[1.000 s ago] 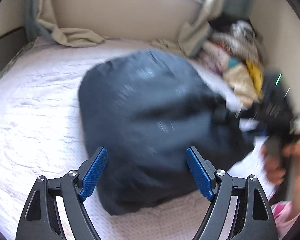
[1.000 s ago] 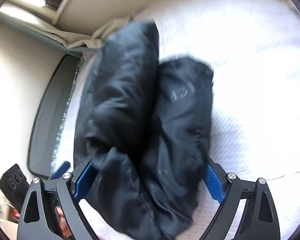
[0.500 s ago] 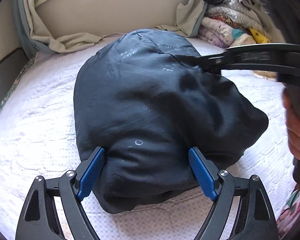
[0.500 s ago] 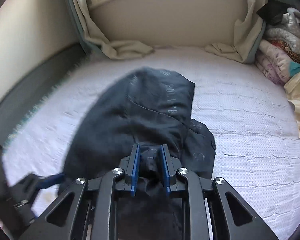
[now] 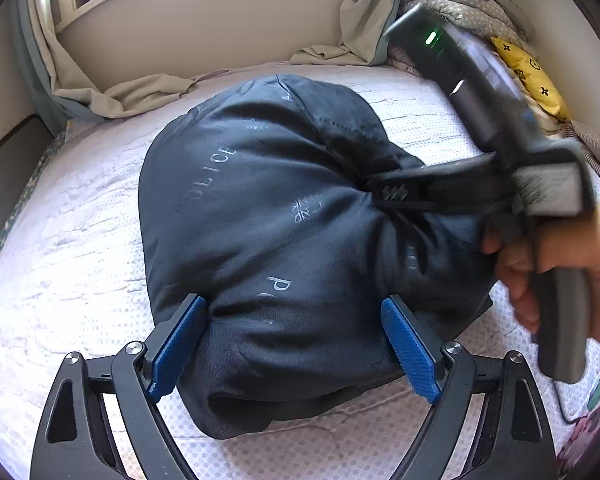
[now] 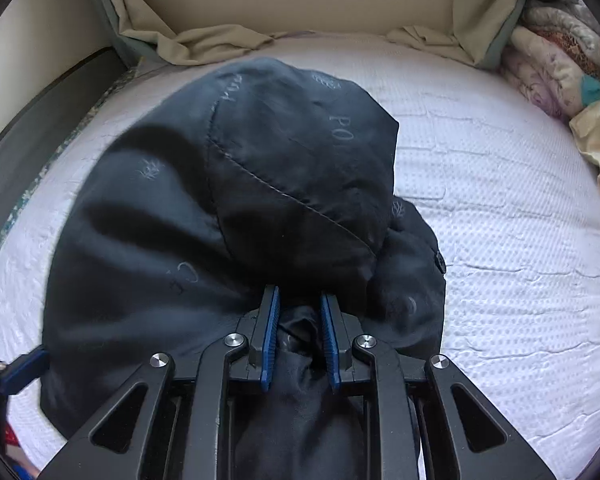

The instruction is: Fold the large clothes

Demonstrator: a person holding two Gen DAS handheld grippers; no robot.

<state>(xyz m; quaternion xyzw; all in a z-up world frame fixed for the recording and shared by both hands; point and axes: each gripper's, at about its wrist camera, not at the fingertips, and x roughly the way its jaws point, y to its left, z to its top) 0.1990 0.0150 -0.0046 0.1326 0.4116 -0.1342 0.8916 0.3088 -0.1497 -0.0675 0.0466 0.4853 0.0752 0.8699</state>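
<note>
A dark navy garment [image 5: 260, 200] printed with pale lettering lies bunched in a mound on the white bedspread [image 5: 60, 260]. My left gripper [image 5: 292, 302] straddles its near end. Its jaws are opening, with the fabric bulging between the blue pads [image 5: 408, 352]. My right gripper [image 6: 299, 296] is shut on a gathered fold of the same garment [image 6: 260, 160]. In the left wrist view, the right gripper [image 5: 384, 192] bites into the mound's right side, with a hand [image 5: 560, 264] on its handle. A blue pad of the left gripper [image 6: 24, 364] shows at the lower left of the right wrist view.
A stack of folded clothes and blankets [image 6: 552, 68] sits against the wall at the right, with a yellow item [image 5: 528, 68] on it. Beige curtain fabric [image 5: 140, 92] pools along the bed's far edge. A dark bed frame [image 6: 40, 120] borders the left side.
My right gripper went from wide open around the garment to shut on a fold, and swung over the mound's right side. My left gripper dropped closer to the near end.
</note>
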